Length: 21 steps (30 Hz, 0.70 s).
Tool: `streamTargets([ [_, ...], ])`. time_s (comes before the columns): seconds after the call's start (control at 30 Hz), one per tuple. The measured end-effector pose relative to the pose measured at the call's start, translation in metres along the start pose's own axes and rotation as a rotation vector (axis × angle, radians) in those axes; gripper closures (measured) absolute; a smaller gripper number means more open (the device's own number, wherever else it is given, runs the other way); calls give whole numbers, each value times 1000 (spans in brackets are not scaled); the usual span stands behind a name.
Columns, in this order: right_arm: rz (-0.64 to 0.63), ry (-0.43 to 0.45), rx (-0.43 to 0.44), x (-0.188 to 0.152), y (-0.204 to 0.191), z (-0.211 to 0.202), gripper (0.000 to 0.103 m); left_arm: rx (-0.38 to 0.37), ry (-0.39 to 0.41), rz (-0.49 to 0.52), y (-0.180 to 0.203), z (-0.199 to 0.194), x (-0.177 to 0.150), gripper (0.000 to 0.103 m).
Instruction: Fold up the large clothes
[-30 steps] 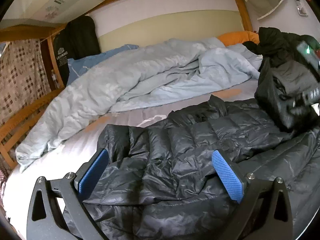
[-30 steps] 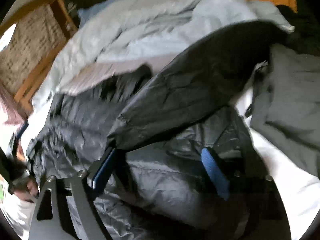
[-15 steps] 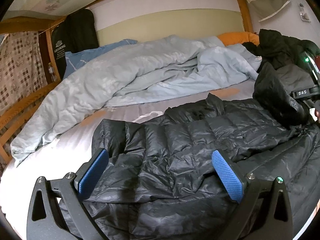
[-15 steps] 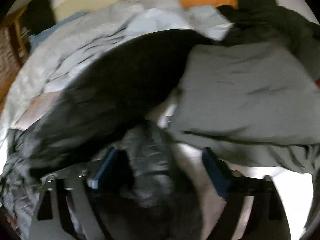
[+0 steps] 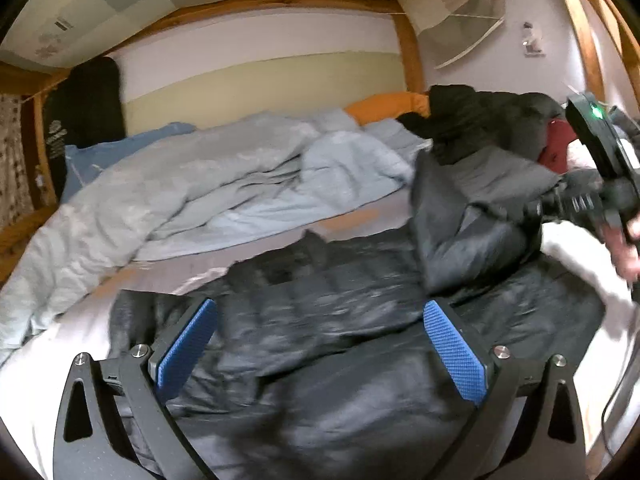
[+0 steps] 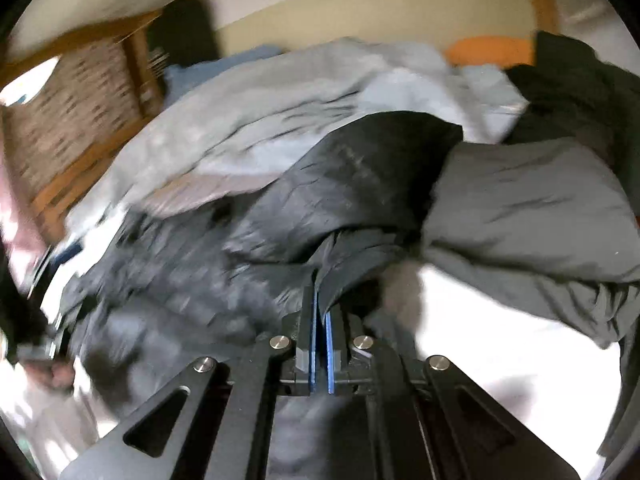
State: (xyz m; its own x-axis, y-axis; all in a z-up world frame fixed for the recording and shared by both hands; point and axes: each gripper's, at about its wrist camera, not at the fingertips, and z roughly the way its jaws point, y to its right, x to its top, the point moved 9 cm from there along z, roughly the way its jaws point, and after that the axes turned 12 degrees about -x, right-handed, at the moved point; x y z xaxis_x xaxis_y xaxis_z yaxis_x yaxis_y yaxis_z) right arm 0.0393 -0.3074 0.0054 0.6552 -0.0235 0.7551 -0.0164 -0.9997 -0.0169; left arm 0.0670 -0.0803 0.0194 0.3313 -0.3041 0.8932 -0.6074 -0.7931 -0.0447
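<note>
A black quilted puffer jacket [image 5: 340,360] lies spread on the bed's white sheet. My left gripper [image 5: 320,308] hovers low over its middle, jaws wide open with nothing pinched. One black sleeve [image 5: 460,232] is lifted off the jacket's right side, and my right gripper [image 5: 536,208] holds its end. In the right wrist view the right gripper [image 6: 320,292] is shut on a fold of that sleeve [image 6: 360,184], which rises away from the blue pads. The jacket body [image 6: 200,280] is blurred to the left.
A rumpled light blue duvet [image 5: 200,184] fills the bed's far side, with an orange pillow [image 5: 384,106] behind it. A folded grey garment [image 6: 520,208] and a dark clothes pile [image 5: 480,120] lie at the right. A wooden bed frame [image 5: 408,52] surrounds the bed.
The right gripper's jaws went from wide apart to shut on the sleeve fabric and drew it rightward and up. The left gripper swung, its view shifting right over the jacket.
</note>
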Motion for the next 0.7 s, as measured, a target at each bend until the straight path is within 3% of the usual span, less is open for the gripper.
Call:
streamTargets([
  [0.1, -78, -53, 57, -34, -20, -7, 99, -4, 2, 10, 15, 2, 7, 0],
  [0.23, -90, -197, 93, -74, -26, 17, 99, 12, -20, -5, 31, 19, 18, 0],
  [0.37, -33, -255, 123, -78, -20, 27, 99, -77, -55, -55, 54, 54, 49, 0],
  [0.53, 9, -270, 132, -85, -11, 26, 99, -209, -237, -199, 74, 128, 84, 0],
  [0.7, 81, -268, 135, -95, 4, 19, 99, -127, -380, -224, 83, 205, 94, 0],
])
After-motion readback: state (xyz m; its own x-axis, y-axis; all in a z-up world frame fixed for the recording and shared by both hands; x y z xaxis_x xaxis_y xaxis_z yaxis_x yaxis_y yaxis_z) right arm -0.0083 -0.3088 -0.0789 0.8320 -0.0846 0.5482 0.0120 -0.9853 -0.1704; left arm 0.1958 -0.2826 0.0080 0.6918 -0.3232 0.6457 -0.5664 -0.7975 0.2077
